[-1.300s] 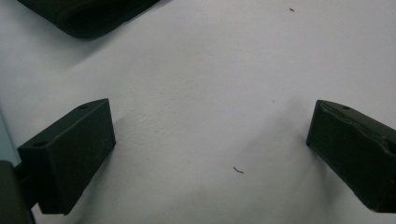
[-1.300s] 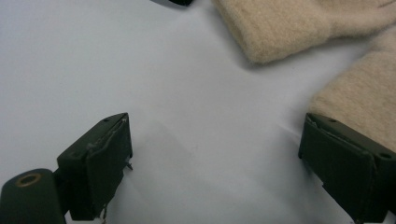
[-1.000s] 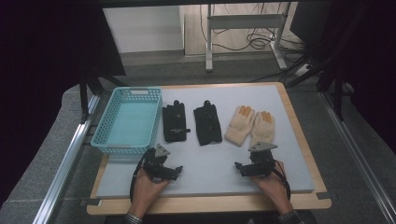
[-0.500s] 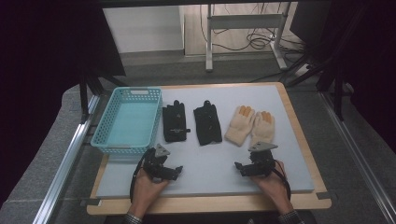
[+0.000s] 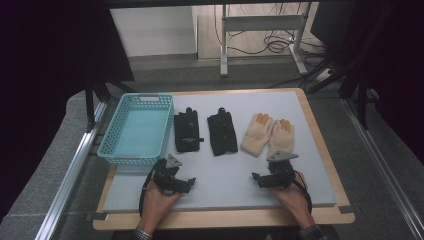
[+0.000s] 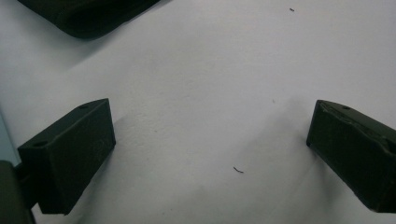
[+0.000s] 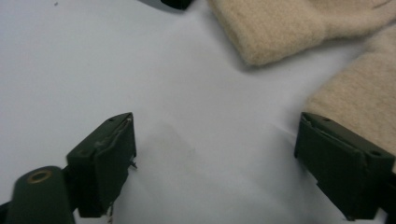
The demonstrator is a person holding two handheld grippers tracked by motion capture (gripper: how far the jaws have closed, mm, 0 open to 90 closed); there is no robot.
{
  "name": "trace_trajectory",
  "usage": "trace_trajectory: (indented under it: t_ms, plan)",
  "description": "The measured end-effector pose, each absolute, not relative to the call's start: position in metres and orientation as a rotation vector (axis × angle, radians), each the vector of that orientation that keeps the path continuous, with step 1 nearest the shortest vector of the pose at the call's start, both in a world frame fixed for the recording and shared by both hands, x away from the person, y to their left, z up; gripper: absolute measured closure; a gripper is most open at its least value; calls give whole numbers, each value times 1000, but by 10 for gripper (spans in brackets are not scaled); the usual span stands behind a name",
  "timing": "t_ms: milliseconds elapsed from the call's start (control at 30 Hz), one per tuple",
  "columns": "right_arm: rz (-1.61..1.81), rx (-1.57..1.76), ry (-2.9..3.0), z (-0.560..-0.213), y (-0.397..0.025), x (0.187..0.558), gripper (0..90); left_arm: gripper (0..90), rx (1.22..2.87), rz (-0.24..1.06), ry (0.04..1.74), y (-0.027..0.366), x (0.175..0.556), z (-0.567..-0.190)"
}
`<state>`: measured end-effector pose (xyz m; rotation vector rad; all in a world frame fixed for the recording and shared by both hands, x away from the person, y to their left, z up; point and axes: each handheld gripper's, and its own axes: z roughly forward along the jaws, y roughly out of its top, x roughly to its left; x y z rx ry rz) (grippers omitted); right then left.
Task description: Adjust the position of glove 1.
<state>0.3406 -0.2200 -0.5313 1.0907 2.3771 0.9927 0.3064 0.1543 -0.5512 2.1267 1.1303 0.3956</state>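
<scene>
1. Nearest, the left gripper (image 5: 189,183) and right gripper (image 5: 256,177) rest on the grey table mat (image 5: 220,185), jaws spread wide and gripping nothing, seemingly poised to start.
2. Just beyond the right gripper lie two cream gloves (image 5: 268,134), side by side, cuffs toward the tongs; the nearer cuff sits beside its right jaw (image 7: 359,93), probably for an easy pinch.
3. Ahead of the left gripper lie two black gloves (image 5: 206,131), cuffs likewise facing the tongs.
4. Farther, off the left gripper's outer side, the teal basket (image 5: 112,150) holds nothing, likely awaiting the gloves.
</scene>
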Motion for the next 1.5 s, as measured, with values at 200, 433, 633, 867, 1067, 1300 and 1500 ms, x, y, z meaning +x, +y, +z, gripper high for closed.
trace_trajectory:
  t_ms: [200, 433, 633, 867, 1067, 1300, 1500]
  plan:
    - [1066, 1059, 2390, -516, -213, 348, 221, 12, 2127, 396, 1130, 154, 306, -551]
    - [1103, 1023, 2436, -504, -197, 372, 297, 13, 2126, 396, 1130, 154, 306, -551]
    - [1104, 1009, 2438, -498, -182, 390, 285, 13, 2126, 396, 1130, 154, 306, -551]
    - [1088, 1001, 2446, -494, -158, 420, 268, 12, 2126, 396, 1130, 154, 306, -551]
    - [1044, 995, 2462, -495, -139, 449, 293, 13, 2127, 395, 1130, 154, 306, -551]
    - [1028, 974, 2490, -498, -115, 477, 430, 12, 2127, 398, 1128, 154, 306, -551]
    - [990, 984, 2481, -501, -101, 495, 410, 12, 2125, 396, 1129, 154, 306, -551]
